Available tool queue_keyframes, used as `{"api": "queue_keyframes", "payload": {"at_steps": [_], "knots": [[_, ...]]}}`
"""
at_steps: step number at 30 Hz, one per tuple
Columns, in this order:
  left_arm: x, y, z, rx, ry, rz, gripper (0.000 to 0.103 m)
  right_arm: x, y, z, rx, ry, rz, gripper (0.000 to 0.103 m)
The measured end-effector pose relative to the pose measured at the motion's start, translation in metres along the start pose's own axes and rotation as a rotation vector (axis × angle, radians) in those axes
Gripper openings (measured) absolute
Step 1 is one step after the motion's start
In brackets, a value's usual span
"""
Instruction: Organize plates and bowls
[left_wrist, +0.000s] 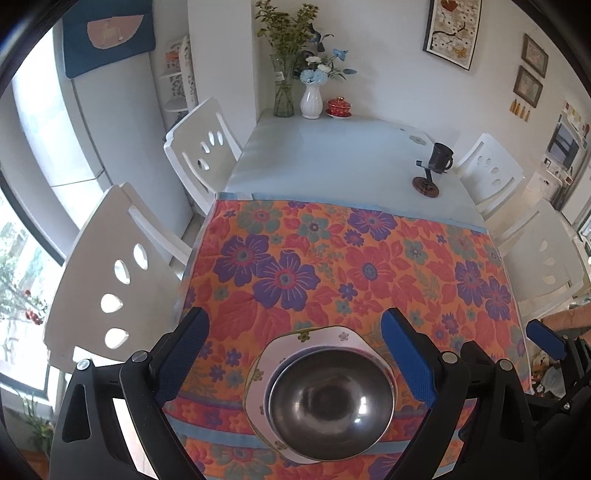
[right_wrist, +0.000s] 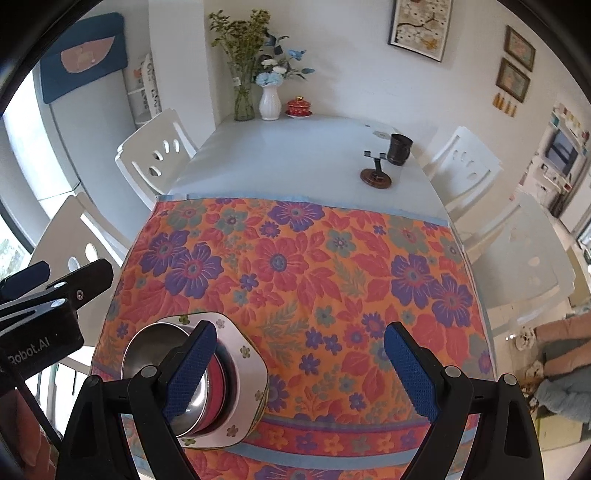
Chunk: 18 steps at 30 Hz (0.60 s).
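Observation:
A steel bowl sits nested in a stack on a white flower-edged plate at the near edge of the floral cloth. A red-sided bowl shows under the steel bowl on the plate in the right wrist view. My left gripper is open and empty above the stack, fingers apart on either side. My right gripper is open and empty to the right of the stack; its left finger hides part of the bowls.
The floral tablecloth covers the near half of the white table. A dark mug and small stand sit far right. Vases and a red lidded cup stand at the back. White chairs flank both sides.

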<state>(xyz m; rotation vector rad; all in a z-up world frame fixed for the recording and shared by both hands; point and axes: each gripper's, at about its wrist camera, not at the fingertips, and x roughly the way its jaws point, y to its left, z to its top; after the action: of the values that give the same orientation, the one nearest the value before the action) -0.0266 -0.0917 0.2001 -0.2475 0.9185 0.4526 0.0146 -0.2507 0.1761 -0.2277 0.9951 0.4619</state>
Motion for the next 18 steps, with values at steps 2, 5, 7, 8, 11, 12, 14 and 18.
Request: {"api": "queue_keyframes", "payload": {"at_steps": [2, 5, 7, 8, 11, 12, 14, 18], "knots": [[0.000, -0.004, 0.000, -0.012, 0.002, 0.003, 0.094, 0.001, -0.003, 0.001, -0.020, 0.000, 0.006, 0.091], [0.002, -0.009, 0.001, -0.029, 0.010, 0.005, 0.094, 0.000, -0.006, 0.004, -0.043, -0.004, 0.016, 0.091], [0.003, -0.015, 0.001, -0.027, 0.017, 0.004, 0.094, 0.000, -0.010, 0.006, -0.048, -0.007, 0.030, 0.091], [0.004, -0.018, 0.001, -0.025, 0.018, 0.012, 0.094, 0.000, -0.012, 0.007, -0.049, -0.007, 0.041, 0.091], [0.007, -0.026, 0.002, -0.019, 0.022, 0.019, 0.094, 0.001, -0.020, 0.009, -0.040, 0.004, 0.088, 0.091], [0.007, -0.028, 0.002, -0.021, 0.025, 0.017, 0.094, 0.002, -0.022, 0.009, -0.041, 0.004, 0.094, 0.091], [0.008, -0.032, 0.003, -0.024, 0.033, 0.018, 0.094, 0.003, -0.026, 0.009, -0.041, 0.006, 0.091, 0.091], [0.007, -0.037, 0.002, -0.026, 0.035, 0.024, 0.094, -0.001, -0.036, 0.013, -0.011, -0.005, 0.119, 0.091]]}}
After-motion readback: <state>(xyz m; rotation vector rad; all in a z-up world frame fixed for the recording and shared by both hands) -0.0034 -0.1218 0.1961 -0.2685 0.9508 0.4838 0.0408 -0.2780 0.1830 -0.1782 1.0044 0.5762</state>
